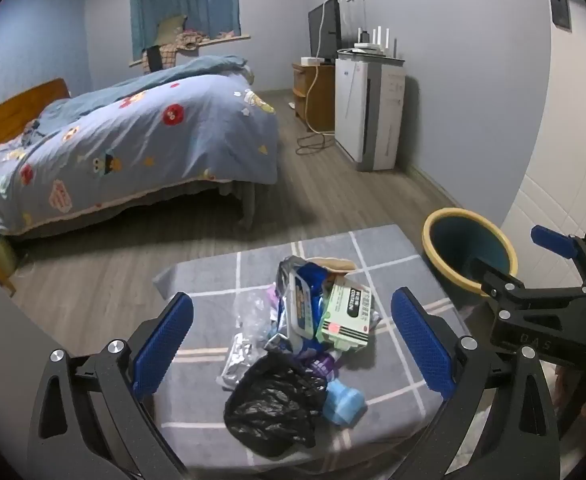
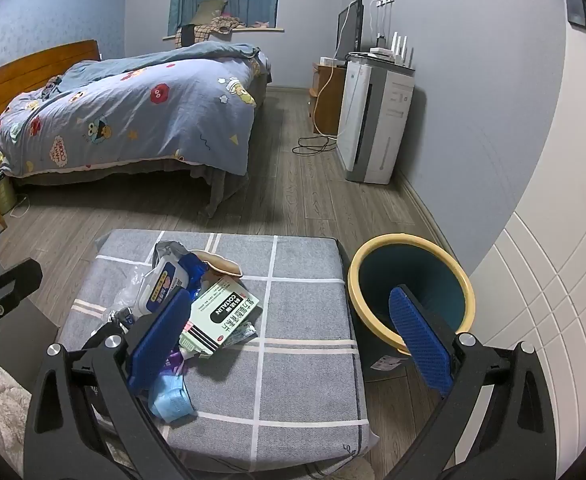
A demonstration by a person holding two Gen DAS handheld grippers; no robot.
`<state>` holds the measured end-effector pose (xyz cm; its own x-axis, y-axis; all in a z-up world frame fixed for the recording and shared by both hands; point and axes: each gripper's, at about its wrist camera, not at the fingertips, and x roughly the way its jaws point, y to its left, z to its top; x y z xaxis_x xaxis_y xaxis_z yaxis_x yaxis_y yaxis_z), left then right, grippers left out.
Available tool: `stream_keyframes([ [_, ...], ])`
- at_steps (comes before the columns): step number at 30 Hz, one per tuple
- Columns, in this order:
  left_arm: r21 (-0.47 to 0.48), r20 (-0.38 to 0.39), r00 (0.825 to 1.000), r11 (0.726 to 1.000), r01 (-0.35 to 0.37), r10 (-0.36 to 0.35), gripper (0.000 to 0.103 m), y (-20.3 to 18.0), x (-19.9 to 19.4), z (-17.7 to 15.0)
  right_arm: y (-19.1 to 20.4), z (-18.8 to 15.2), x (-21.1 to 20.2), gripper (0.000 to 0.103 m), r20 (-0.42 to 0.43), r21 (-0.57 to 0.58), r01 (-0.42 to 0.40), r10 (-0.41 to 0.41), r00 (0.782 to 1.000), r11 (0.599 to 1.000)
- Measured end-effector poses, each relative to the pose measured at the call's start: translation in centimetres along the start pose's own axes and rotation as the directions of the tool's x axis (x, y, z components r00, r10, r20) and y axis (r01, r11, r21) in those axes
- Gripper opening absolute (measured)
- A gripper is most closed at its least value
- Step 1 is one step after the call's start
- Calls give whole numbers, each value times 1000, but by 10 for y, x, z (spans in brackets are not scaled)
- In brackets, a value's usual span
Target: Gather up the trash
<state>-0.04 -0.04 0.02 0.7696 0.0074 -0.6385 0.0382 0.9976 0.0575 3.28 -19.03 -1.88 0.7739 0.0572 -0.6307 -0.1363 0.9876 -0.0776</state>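
Observation:
A pile of trash lies on a grey checked cushion (image 1: 397,272): a green box (image 1: 349,316), a wet-wipe pack (image 1: 303,308), a crumpled black bag (image 1: 277,404), a light blue mask (image 1: 343,402) and clear and silver wrappers (image 1: 249,320). A dark blue bin with a yellow rim (image 1: 467,256) stands right of the cushion. My left gripper (image 1: 293,336) is open and empty, over the pile. My right gripper (image 2: 289,336) is open and empty, over the cushion (image 2: 305,312) between the green box (image 2: 223,316) and the bin (image 2: 409,280). The right gripper also shows in the left wrist view (image 1: 533,260).
A bed with a blue patterned duvet (image 1: 133,144) stands at the back left. A white appliance (image 1: 369,112) with a router on top, a wooden cabinet (image 1: 317,92) and a monitor stand along the right wall. Cables (image 1: 313,142) lie on the wooden floor.

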Motion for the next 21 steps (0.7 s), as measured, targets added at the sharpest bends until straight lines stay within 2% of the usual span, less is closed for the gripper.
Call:
stream_keyframes([
  [21, -6, -8, 1000, 1000, 6, -7, 98, 0, 0, 0, 0, -1, 1, 98, 1, 2, -1, 1, 1000, 1000],
])
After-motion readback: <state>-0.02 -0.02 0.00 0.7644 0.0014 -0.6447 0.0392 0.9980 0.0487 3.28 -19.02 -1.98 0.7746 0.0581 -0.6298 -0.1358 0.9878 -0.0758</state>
